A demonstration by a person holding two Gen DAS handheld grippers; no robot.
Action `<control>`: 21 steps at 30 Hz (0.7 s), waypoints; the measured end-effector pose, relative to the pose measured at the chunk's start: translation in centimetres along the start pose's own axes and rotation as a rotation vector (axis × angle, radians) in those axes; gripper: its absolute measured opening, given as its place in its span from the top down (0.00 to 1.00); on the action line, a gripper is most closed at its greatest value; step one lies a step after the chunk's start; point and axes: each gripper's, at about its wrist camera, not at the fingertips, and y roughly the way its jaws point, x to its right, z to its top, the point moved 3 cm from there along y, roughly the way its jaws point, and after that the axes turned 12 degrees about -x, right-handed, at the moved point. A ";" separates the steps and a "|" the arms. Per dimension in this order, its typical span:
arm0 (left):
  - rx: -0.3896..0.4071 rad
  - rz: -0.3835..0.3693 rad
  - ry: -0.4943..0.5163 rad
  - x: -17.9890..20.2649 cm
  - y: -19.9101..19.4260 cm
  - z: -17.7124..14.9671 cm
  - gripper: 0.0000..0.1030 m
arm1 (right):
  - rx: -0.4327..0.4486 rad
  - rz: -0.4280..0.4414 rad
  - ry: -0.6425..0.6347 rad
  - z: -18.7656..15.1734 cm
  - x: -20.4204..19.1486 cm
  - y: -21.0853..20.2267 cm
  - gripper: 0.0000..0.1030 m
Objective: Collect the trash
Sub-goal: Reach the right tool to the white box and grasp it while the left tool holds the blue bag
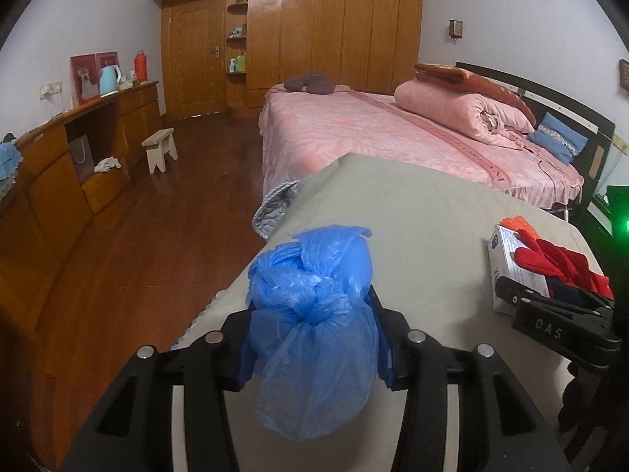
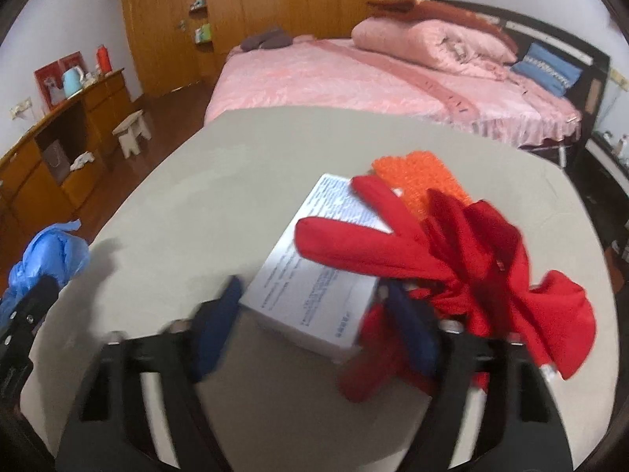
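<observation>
- The desk (image 1: 412, 216) carries everything I'm working with.
- My left gripper (image 1: 310, 338) is clenched on the blue bag (image 1: 310, 314), at 6 o'clock in its view. I judge it light, soft and slippery; the knotted neck is the best hold.
- The box (image 2: 314, 275) sits between my right gripper's (image 2: 314, 326) parted fingers, ungrasped. It looks stiff and light.
- Red cloth (image 2: 452, 251) drapes its 3 o'clock side.
</observation>
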 end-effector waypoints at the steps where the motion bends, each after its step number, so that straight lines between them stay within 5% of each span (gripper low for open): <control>1: -0.001 0.000 0.001 0.0 0.0 0.0 0.54 | 0.002 0.006 -0.013 -0.1 0.1 -0.1 0.37; 10: -0.008 -0.016 0.013 0.0 -0.6 -0.8 0.54 | -0.017 0.145 -0.163 -4.7 1.0 -3.3 0.36; 21: -0.020 -0.021 0.020 1.4 -1.5 -2.1 0.54 | 0.009 0.101 -0.078 -5.3 0.8 -3.7 0.24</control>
